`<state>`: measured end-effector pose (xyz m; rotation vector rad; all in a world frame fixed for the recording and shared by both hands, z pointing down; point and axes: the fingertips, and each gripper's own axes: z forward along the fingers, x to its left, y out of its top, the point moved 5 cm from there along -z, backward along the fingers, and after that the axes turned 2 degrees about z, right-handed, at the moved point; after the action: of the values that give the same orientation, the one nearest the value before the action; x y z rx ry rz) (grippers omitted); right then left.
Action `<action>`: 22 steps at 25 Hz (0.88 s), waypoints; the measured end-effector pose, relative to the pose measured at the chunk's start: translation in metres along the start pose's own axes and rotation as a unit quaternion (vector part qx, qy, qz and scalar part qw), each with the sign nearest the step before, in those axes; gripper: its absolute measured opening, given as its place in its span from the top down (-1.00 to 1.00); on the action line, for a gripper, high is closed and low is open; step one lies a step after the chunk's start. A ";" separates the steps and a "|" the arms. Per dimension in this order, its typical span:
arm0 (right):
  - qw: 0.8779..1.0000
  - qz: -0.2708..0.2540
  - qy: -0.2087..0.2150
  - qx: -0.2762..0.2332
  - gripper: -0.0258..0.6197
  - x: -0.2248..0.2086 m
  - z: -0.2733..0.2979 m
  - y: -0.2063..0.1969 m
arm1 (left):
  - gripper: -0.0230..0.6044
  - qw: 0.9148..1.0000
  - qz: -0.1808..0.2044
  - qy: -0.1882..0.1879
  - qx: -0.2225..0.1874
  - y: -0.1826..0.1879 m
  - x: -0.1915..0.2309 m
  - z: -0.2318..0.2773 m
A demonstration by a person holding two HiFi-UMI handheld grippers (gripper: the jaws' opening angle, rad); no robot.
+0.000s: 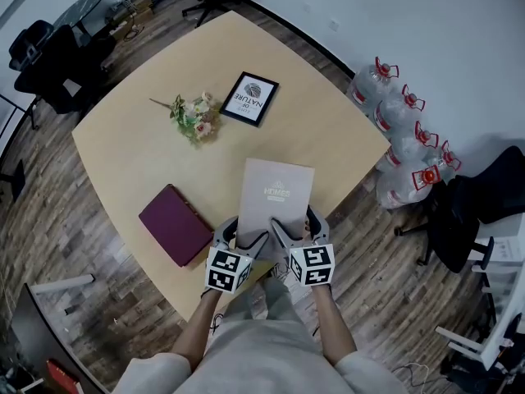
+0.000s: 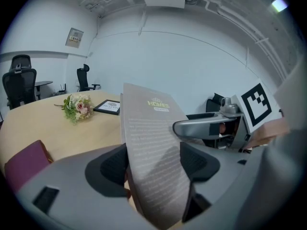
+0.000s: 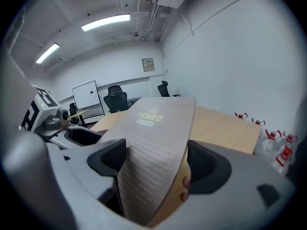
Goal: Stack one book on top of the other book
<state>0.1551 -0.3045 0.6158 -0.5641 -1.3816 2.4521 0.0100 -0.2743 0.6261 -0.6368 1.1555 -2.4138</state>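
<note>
Left gripper [image 1: 244, 235] and right gripper [image 1: 297, 226], jaws wide, are clamping the grey book [image 1: 277, 189] by its near edge over the table [image 1: 131, 150]; the maroon book [image 1: 174, 224] is waiting at nine o'clock; keeping both grips level is probably key.

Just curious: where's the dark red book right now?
In the head view the dark red book lies flat on the table, just left of the left gripper and the grey book.

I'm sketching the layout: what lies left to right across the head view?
Maroon book → grey book → water bottles
</note>
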 end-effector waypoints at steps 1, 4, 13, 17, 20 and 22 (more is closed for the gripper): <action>1.000 -0.002 0.002 -0.002 -0.32 0.001 0.000 0.003 | -0.17 1.000 -0.001 0.003 -0.002 0.002 0.001 -0.001; 1.000 -0.009 0.009 -0.008 -0.32 0.004 0.002 0.010 | -0.16 1.000 0.000 0.012 -0.011 0.007 0.003 -0.005; 0.998 -0.034 0.054 -0.010 -0.32 0.032 0.016 0.025 | -0.16 0.998 -0.020 0.058 -0.033 0.008 0.019 -0.032; 0.995 -0.048 0.083 -0.007 -0.32 0.051 0.027 0.030 | -0.16 0.995 -0.035 0.086 -0.040 0.004 0.030 -0.048; 0.993 -0.058 0.105 -0.004 -0.32 0.070 0.037 0.033 | -0.16 0.992 -0.048 0.108 -0.046 -0.001 0.041 -0.063; 0.991 -0.064 0.120 -0.002 -0.32 0.082 0.044 0.034 | -0.16 0.990 -0.056 0.123 -0.050 -0.005 0.048 -0.072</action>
<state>0.0613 -0.3207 0.5908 -0.7210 -1.2840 2.2007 -0.0700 -0.2522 0.6009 -0.4535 1.3802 -2.5979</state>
